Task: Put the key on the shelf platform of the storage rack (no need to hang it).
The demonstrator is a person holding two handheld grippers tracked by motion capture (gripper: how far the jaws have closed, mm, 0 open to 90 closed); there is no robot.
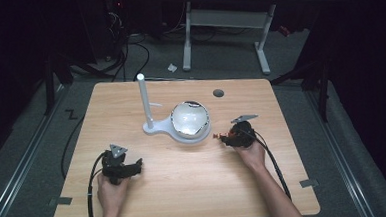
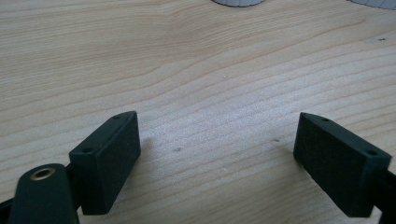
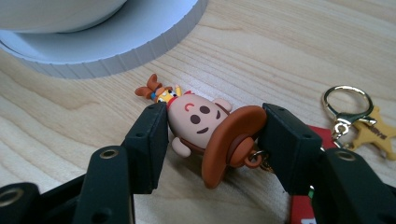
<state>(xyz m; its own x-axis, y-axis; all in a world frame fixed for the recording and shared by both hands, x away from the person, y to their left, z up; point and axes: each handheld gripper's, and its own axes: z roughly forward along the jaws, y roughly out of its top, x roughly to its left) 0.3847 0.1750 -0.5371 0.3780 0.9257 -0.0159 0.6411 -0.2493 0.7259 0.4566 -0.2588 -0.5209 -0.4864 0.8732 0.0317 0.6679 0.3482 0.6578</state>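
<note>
A small cowboy figure keychain [image 3: 201, 126], with a brown hat and a round pale face, lies on its side on the wooden table [image 1: 185, 189]. My right gripper [image 3: 214, 123] is shut on it, one jaw against the head and the other against the hat brim. A gold ring [image 3: 345, 100] and a yellow star charm [image 3: 376, 133] trail from it on the wood. In the high view, the right gripper [image 1: 231, 136] sits just right of the shiny bowl [image 1: 190, 116], with the figure [image 1: 217, 135] at its tip. My left gripper [image 1: 134, 167] rests near the front left, open [image 2: 217, 135] above bare wood.
A white stand [image 1: 159, 126] with an upright pole [image 1: 144, 98] carries the bowl at the table's middle; its ribbed round base [image 3: 116, 51] lies just beyond the figure. A dark round hole [image 1: 218, 93] is in the tabletop at the back. A desk frame stands on the floor behind.
</note>
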